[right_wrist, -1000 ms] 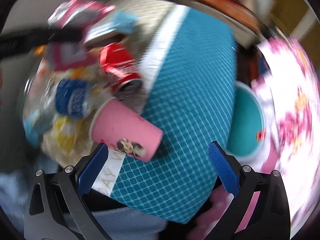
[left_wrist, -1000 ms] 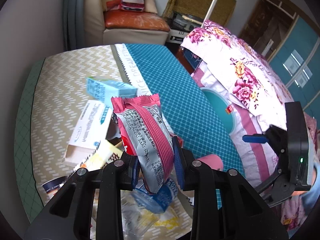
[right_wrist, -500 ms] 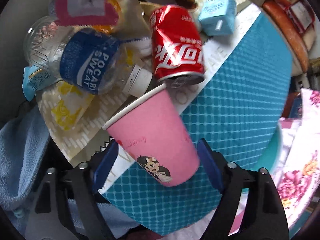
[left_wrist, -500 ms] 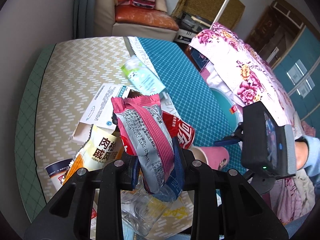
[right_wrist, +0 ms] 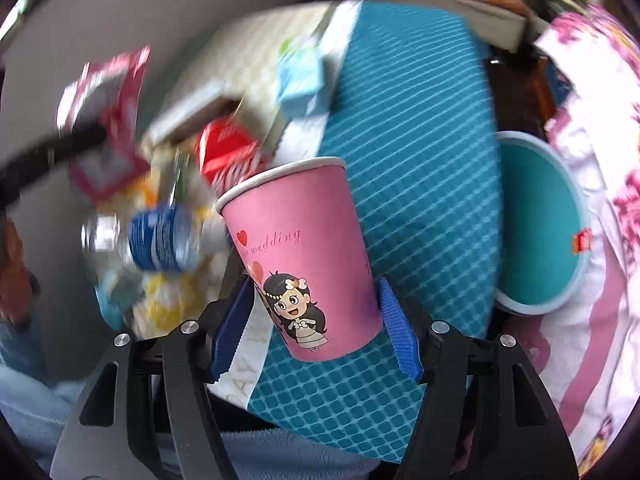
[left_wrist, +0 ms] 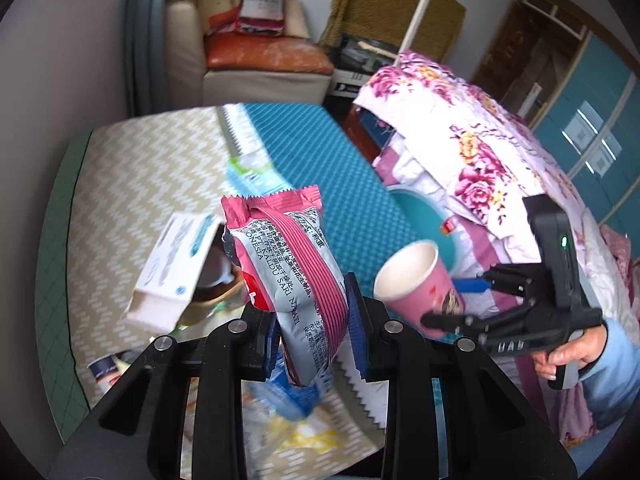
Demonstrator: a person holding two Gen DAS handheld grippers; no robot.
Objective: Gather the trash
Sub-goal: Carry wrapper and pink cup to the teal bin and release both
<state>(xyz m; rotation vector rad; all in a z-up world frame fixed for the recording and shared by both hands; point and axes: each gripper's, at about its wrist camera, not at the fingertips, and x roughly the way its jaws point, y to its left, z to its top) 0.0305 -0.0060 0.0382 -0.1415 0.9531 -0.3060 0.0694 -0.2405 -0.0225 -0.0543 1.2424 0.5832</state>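
Right wrist: teal bin [right_wrist: 536, 224] just beside held pink cup [right_wrist: 308, 256].

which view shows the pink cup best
The right wrist view: the pink paper cup fills the centre, sharp, with its cartoon print and rim visible, held in the right gripper. The left wrist view shows it only small, mostly its open mouth, off right.

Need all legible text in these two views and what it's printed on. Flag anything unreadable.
"wedding": script on the pink paper cup held in the right gripper.
"ONESIA", "KALDU SARI": partial print on the pink-and-silver snack wrapper held in the left gripper; its Chinese lines are too small.
"DAY": table runner edge.
Red can, blue-labelled bottle, white carton: blurred.
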